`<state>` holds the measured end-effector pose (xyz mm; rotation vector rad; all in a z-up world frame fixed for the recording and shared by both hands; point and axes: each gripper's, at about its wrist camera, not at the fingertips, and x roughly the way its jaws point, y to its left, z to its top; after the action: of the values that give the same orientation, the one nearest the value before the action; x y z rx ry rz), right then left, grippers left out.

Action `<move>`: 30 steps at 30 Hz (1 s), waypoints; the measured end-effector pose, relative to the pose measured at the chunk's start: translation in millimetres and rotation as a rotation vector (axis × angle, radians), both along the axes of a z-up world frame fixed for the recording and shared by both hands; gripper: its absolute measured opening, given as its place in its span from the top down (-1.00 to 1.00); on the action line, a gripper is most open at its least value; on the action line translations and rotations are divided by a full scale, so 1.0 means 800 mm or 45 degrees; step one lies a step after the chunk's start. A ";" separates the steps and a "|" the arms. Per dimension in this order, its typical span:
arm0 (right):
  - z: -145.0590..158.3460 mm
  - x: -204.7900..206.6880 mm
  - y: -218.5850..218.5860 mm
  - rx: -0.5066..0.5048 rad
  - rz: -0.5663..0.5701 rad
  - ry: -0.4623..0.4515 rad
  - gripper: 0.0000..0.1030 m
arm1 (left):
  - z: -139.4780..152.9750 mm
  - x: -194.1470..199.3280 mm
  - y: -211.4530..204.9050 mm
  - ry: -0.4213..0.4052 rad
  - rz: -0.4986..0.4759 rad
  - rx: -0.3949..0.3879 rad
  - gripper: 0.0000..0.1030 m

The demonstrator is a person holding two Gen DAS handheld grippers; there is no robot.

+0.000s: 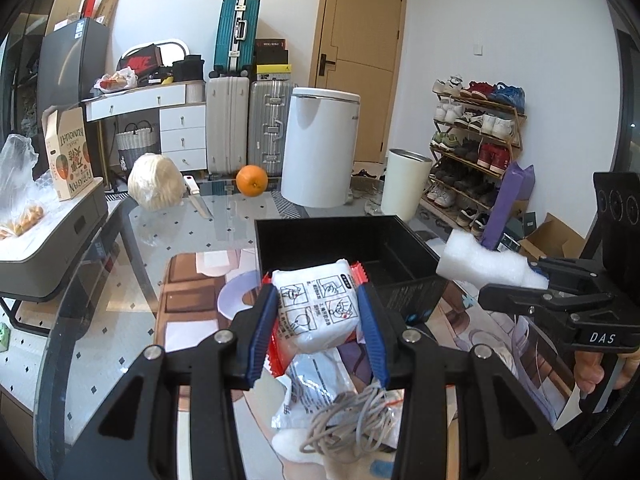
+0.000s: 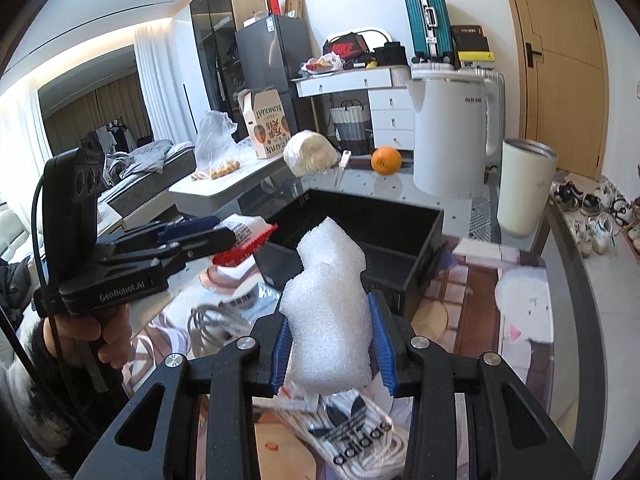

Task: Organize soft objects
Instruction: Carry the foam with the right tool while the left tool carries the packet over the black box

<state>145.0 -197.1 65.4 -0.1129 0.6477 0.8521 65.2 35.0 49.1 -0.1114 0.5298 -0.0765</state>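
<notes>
My left gripper (image 1: 318, 312) is shut on a white soft packet with red edges (image 1: 320, 304) and holds it above the table, just in front of the black bin (image 1: 416, 244). The same gripper shows in the right wrist view (image 2: 244, 236) at the bin's left rim. My right gripper (image 2: 332, 340) is shut on a white foam piece (image 2: 328, 300), held above the near rim of the black bin (image 2: 424, 236). In the left wrist view the foam (image 1: 476, 262) hangs beside the bin's right side. The bin looks empty.
Below the grippers lie another white packet (image 1: 316, 388), a coiled grey cable (image 1: 352, 420) and an adidas bag (image 2: 352, 436). At the far table end are a cabbage (image 1: 154, 180), a knife (image 1: 198, 196) and an orange (image 1: 251, 181). A white appliance (image 2: 448, 136) stands behind.
</notes>
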 end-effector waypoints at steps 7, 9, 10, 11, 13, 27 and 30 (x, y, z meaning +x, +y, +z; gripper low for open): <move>0.019 0.015 0.019 0.016 -0.029 -0.027 0.30 | 0.009 0.011 0.003 -0.031 0.025 -0.017 0.22; 0.020 0.021 0.023 0.015 -0.041 -0.024 0.30 | 0.012 0.014 0.004 -0.039 0.029 -0.014 0.22; 0.021 0.024 0.025 0.008 -0.049 -0.027 0.30 | 0.012 0.017 0.004 -0.040 0.031 -0.012 0.22; 0.022 0.026 0.028 0.001 -0.049 -0.032 0.30 | 0.013 0.018 0.005 -0.045 0.034 -0.012 0.21; 0.024 0.031 0.033 -0.008 -0.049 -0.040 0.30 | 0.014 0.025 0.006 -0.047 0.036 -0.009 0.21; 0.010 0.070 0.068 -0.067 -0.066 -0.019 0.30 | 0.012 0.066 0.018 -0.061 0.049 0.009 0.21; 0.005 0.079 0.074 -0.091 -0.085 -0.026 0.30 | 0.009 0.077 0.013 -0.052 0.036 0.016 0.21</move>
<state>208.2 -138.2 69.4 -0.1634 0.6597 0.7631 126.6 45.6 56.5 -0.1047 0.4875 -0.0478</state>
